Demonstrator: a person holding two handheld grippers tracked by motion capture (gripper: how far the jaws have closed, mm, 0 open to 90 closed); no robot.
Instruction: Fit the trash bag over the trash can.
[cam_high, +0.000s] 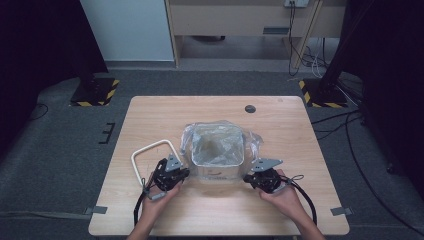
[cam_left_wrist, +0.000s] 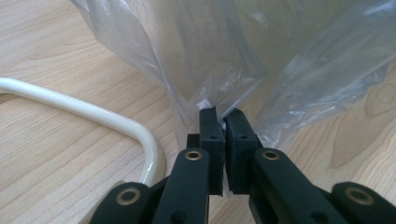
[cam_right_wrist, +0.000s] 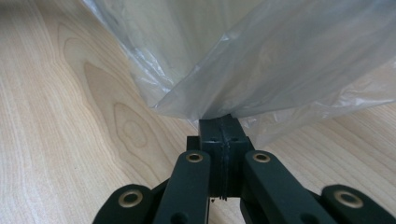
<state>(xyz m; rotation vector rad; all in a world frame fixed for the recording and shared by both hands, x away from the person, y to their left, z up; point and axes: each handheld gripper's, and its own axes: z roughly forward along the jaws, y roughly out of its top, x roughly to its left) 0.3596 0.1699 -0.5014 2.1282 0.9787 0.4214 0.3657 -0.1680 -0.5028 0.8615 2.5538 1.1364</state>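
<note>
Clear plastic bag (cam_high: 217, 147) stands open mid-surface (cam_high: 150, 115) – left claw (cam_left_wrist: 223, 122) and right claw (cam_right_wrist: 222, 127) each clamped on a near corner. White loop handle (cam_high: 145, 157) lies just left. Print on bag unreadable. Light wood, grey carpet (cam_high: 55, 145).

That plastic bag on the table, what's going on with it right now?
A person holds a gripper in each hand. The left gripper and the right gripper are each shut on the clear plastic bag, one at each near side, holding it open on the wooden table. A white looped handle lies beside the left gripper.
</note>
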